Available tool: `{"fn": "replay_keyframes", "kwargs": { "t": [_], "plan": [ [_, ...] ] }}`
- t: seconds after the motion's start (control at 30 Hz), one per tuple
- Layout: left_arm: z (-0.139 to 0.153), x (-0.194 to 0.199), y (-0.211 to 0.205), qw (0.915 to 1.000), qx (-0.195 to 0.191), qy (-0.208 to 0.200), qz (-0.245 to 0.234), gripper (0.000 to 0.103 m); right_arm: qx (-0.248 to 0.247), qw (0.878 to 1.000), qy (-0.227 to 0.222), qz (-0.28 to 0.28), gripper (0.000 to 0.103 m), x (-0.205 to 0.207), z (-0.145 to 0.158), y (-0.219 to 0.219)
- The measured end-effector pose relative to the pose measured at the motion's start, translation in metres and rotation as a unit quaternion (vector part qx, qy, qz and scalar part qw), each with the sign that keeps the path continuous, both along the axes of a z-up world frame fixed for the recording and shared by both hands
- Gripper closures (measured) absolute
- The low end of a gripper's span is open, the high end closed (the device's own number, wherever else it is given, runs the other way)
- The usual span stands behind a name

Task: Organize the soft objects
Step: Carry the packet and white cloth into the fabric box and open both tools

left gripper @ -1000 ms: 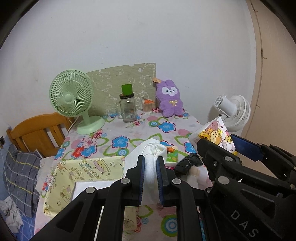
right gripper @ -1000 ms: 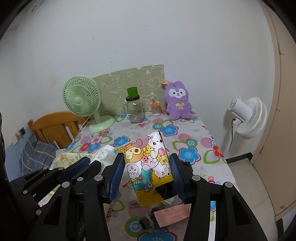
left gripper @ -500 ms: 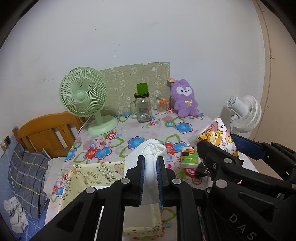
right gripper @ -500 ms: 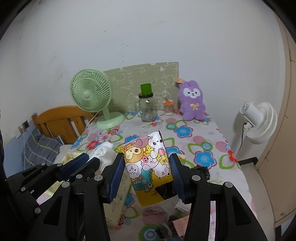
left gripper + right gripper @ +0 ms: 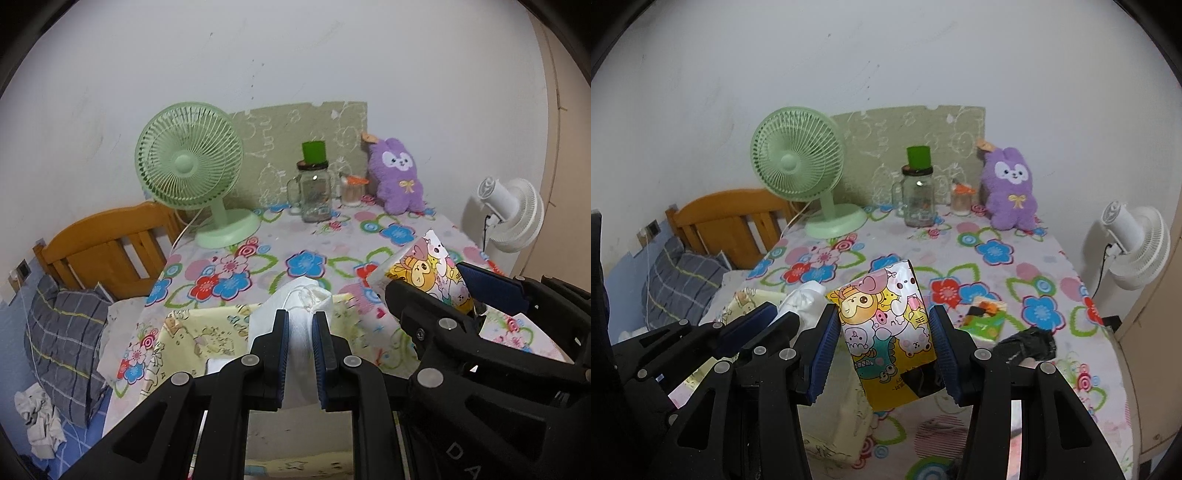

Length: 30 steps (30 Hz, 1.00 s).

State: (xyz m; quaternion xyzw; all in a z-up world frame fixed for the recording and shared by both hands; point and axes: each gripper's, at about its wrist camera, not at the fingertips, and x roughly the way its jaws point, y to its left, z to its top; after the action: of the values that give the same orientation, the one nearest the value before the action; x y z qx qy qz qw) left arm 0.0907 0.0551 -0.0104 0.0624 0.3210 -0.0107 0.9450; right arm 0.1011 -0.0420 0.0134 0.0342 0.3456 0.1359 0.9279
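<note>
Left wrist view: the left hand-held gripper (image 5: 298,325) is clamped on a white cloth (image 5: 297,295), held above the desk (image 5: 325,236), whose cover is printed with flowers. A yellow cloth (image 5: 195,332) lies on the near edge. The right hand-held gripper (image 5: 884,325) is clamped on a cartoon pouch (image 5: 886,325), also above the desk. At the back wall stand a green fan (image 5: 192,170), a jar (image 5: 314,192) and a purple plush (image 5: 397,177). A white fan (image 5: 1137,243) stands right of the desk, a bed (image 5: 107,243) left.
</note>
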Motion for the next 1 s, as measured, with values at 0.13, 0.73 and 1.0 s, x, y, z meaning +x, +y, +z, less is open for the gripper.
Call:
{"fn": "replay_keyframes", "kwargs": {
  "t": [0.13,0.73,1.0],
  "plan": [
    [-0.006,0.002,0.01,1.0,0.007,0.004,0.004,0.092,0.003,1.0,0.009,0.012,0.049,0.004,-0.007,0.011],
    [-0.036,0.012,0.055,0.9975,-0.004,0.04,0.058,0.083,-0.012,0.996,0.02,0.083,0.049,0.022,-0.035,0.068],
    [-0.041,0.01,0.063,0.9965,-0.017,0.052,0.062,0.051,0.016,0.993,0.045,0.11,0.047,0.028,-0.047,0.076]
  ]
}}
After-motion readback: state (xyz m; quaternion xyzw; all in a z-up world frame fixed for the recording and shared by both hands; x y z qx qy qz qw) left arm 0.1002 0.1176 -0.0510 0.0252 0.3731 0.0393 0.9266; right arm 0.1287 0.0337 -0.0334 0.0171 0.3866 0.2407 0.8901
